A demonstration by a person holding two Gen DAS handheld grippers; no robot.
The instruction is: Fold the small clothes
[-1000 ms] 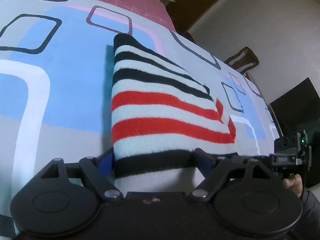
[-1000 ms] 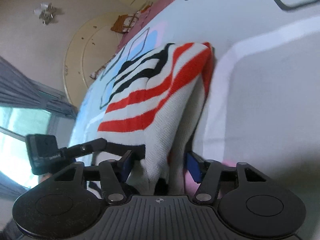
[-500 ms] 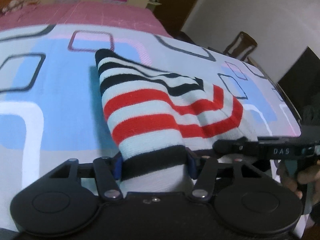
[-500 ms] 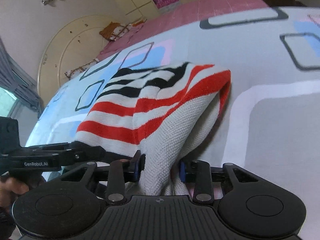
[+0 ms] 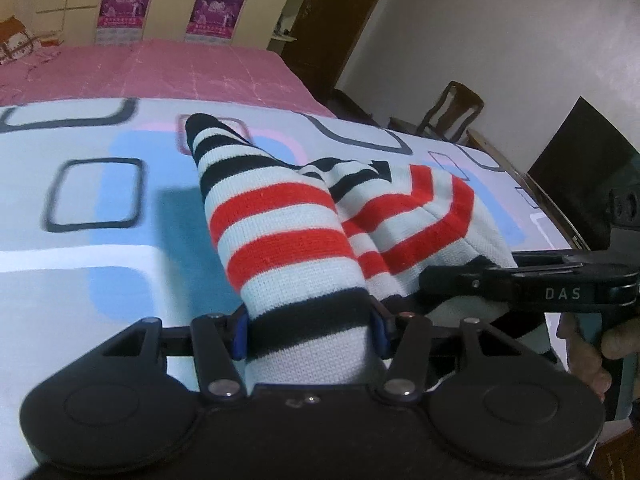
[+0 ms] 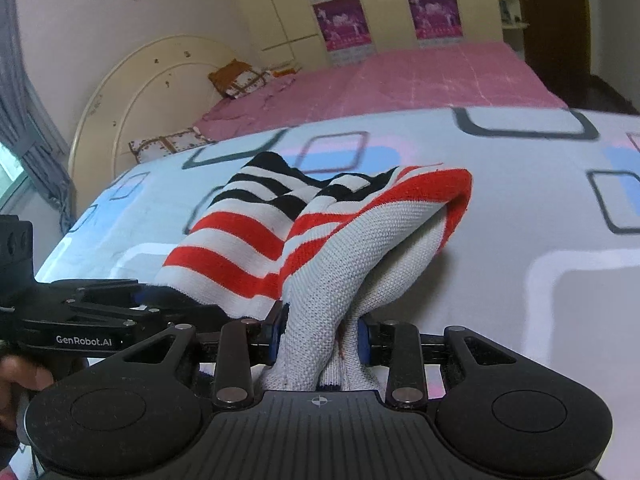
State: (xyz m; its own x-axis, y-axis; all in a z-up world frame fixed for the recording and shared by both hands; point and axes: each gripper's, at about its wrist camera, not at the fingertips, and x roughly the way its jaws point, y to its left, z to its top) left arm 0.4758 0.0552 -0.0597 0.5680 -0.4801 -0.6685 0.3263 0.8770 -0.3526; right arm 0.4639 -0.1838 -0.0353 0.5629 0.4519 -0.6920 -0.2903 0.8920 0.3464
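Left wrist view: the left gripper (image 5: 308,330) was found closed on the striped garment (image 5: 288,236), the jaws clamped on the black band at its near edge. The garment was a ribbed knit in pale blue-white with red and black stripes, bunched into two raised folds and draped from the jaws down onto the bed sheet (image 5: 100,280). The sheet was smooth, printed with rounded rectangles in blue, grey, black and pink. The right gripper (image 5: 432,280) was seen entering from the right edge, its arm crossing in front of the garment's right fold, with a hand (image 5: 588,348) on its handle.

In the right wrist view, the right gripper (image 6: 322,332) was found shut narrowly on a gathered fold of the same garment (image 6: 256,240), whose plain pale underside (image 6: 360,248) was turned outward. The left gripper (image 6: 172,304) was seen at the left, partly masking the garment's lower edge.

Beyond the sheet, a pink quilted cover (image 6: 420,80), patterned pillows (image 6: 240,80), a cream arched headboard (image 6: 132,80) and wardrobe doors with purple posters (image 6: 340,20) were recorded. A wooden chair (image 5: 452,112) and a dark screen (image 5: 580,160) were noted at the right wall.
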